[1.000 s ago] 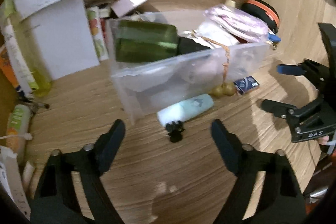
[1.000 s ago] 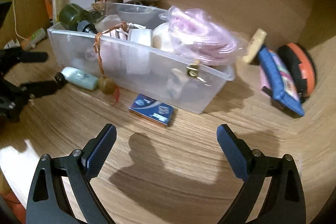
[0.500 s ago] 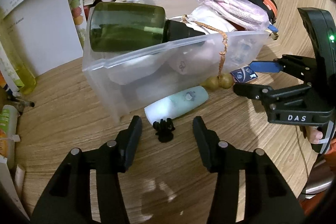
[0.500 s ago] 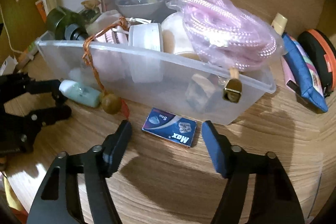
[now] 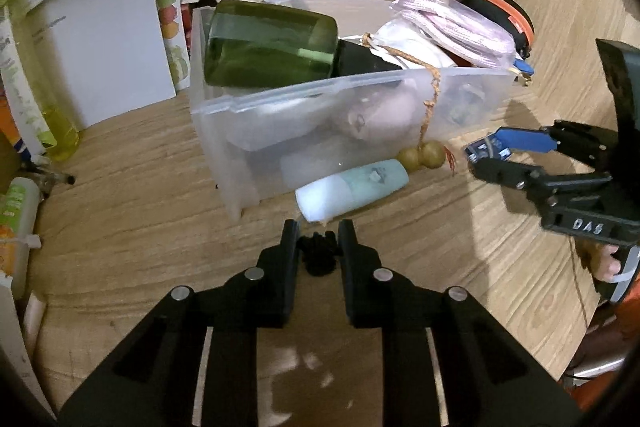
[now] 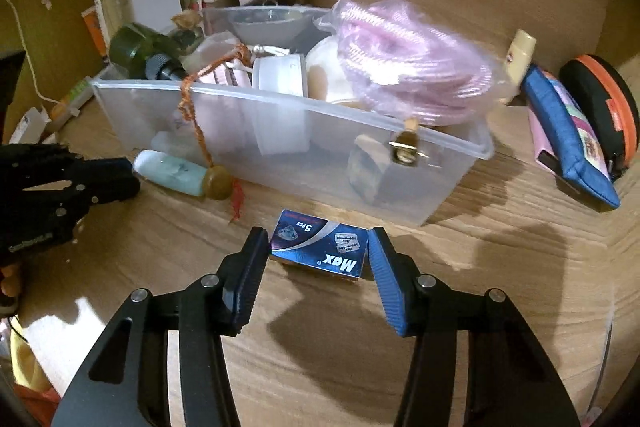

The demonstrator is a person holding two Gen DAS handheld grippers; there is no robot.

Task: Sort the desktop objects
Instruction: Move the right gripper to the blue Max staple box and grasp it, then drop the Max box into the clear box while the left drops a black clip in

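Left gripper [image 5: 319, 231]: narrowed since a moment ago, now clenched on the small black clip [image 5: 318, 254] just in front of the clear bin [image 5: 280, 99]. Right gripper [image 6: 318, 241]: also drawn in, pads flanking the blue razor-blade box [image 6: 320, 250] (contact uncertain) before the bin. Both pickups nearly ready; both angled down, low over the desk [image 6: 500, 267].
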